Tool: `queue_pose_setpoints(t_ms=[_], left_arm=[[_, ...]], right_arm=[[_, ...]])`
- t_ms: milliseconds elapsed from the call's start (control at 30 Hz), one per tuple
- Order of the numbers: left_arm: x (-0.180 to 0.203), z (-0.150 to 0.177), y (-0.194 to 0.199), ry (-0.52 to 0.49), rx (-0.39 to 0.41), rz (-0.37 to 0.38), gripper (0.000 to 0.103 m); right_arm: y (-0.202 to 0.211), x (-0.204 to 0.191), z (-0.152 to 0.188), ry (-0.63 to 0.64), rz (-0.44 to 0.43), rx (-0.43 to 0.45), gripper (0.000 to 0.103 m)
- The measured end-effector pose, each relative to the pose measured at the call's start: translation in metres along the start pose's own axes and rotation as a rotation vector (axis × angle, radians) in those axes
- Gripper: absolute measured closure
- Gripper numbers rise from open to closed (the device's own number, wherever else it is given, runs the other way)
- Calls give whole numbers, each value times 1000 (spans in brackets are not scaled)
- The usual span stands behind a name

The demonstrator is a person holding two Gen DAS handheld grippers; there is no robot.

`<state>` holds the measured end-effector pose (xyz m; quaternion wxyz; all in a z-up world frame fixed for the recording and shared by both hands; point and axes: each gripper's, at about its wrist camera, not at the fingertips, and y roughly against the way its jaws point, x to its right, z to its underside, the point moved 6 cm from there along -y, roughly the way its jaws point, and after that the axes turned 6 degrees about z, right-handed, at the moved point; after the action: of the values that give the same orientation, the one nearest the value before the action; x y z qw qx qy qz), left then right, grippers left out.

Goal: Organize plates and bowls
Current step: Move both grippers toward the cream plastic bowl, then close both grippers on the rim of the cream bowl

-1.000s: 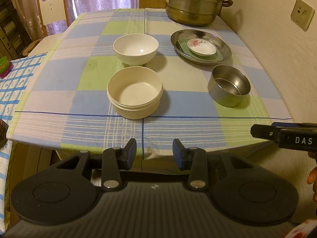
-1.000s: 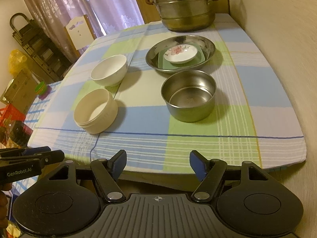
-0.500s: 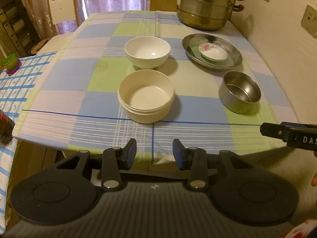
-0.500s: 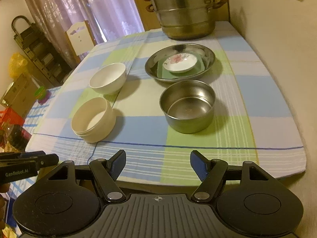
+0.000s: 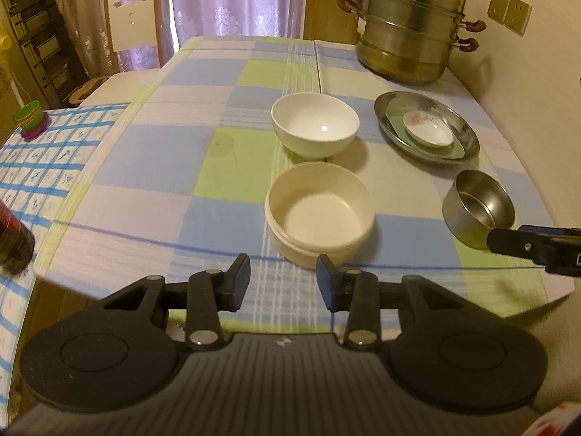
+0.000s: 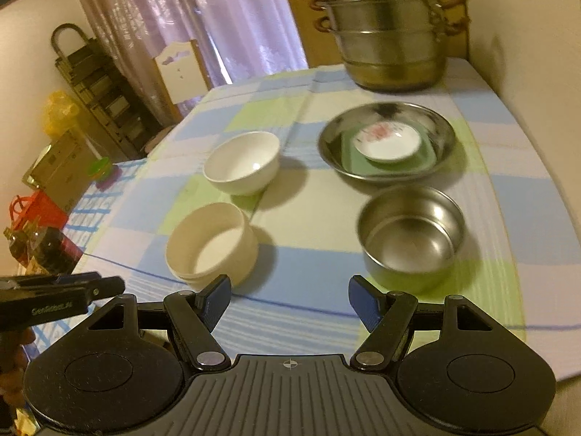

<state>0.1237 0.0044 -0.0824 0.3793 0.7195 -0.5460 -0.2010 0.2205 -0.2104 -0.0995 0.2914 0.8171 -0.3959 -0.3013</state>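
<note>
Both hand-held grippers have moved closer over the bench point(image 5: 145, 189): the left hand-held gripper point(image 5: 283, 278) before the cream bowl point(image 5: 319, 214), the right hand-held gripper point(image 6: 289, 299) near the steel bowl point(image 6: 412, 236). Both have jaws apart and hold nothing. Behind sit a white bowl point(image 5: 315, 124) and a steel dish point(image 6: 386, 141) holding a small plate point(image 6: 387, 143).

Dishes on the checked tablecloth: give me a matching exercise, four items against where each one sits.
Items:
1. cream tub
2. white bowl
3. floral saucer
4. steamer pot

Places:
A. far end of the table, by the wall
B. nearest the left gripper
C. inside the steel basin, on a green plate
D. just beyond the cream tub

Pairs: 1-B, 2-D, 3-C, 4-A
</note>
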Motion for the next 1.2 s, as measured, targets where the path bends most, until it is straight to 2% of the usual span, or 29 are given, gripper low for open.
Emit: queue_pose_setpoints(t_ms=[167,400,667,833,1100,1200], left_arm=[[-10,-15,-20,-13,-6,25,66],[-22,-26,-56,-9,-62,76,66],[-31,-39,-89,-29,-109,98,67],[-36,-44,-106,-28,-136,119,67],[-38,-45,-128,-44,-188,145,75],[-36,-44,-133,-51,-199,149,82]], right_arm=[[-23,-17,-7,20,-14,-28,32],[-61,-38,-17,45,-5,-57,33],[-106,-57,-23,67,11,-102,49],[-128,-63,-22,68,18,-134,56],[-147,-61,-21,49,37,-172,69],[-149,-62,-21,46,37,-179,76]])
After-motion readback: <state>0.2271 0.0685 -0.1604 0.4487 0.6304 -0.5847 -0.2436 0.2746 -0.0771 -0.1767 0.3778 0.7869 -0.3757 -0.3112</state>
